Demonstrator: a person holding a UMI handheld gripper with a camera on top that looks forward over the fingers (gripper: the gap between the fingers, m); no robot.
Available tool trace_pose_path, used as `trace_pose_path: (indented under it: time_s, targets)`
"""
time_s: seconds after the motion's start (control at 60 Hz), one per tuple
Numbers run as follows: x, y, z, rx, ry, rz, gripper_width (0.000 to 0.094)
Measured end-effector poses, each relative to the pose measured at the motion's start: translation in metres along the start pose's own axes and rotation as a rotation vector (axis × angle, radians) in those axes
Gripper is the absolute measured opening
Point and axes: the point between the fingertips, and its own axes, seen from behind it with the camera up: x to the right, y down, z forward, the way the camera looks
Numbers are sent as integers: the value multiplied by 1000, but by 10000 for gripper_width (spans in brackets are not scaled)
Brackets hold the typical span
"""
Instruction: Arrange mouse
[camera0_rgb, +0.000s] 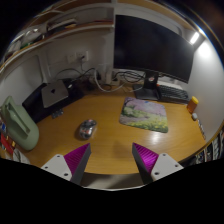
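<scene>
A small grey mouse (86, 128) lies on the wooden desk (110, 135), ahead of my left finger and apart from it. A mouse mat with a landscape picture (145, 113) lies further right, ahead of my right finger, with nothing on it. My gripper (112, 160) is open and empty, held above the desk's near edge, its magenta pads (76, 159) wide apart. The mouse is well beyond the fingertips.
A large dark monitor (152, 46) on a stand (148, 90) is at the back, with a keyboard (173, 92) beside it. A laptop (53, 94) and white cables (100, 78) are back left. A green bag (20, 122) hangs at the left. An orange object (192, 103) is at right.
</scene>
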Motion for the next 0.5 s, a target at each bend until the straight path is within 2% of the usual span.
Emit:
trace_pose_path:
  time_s: [0.233,0.5]
  targets:
    - [-67,10,22,-14,-39,-18,860]
    - [-100,21,41,-23,-49,-13,861]
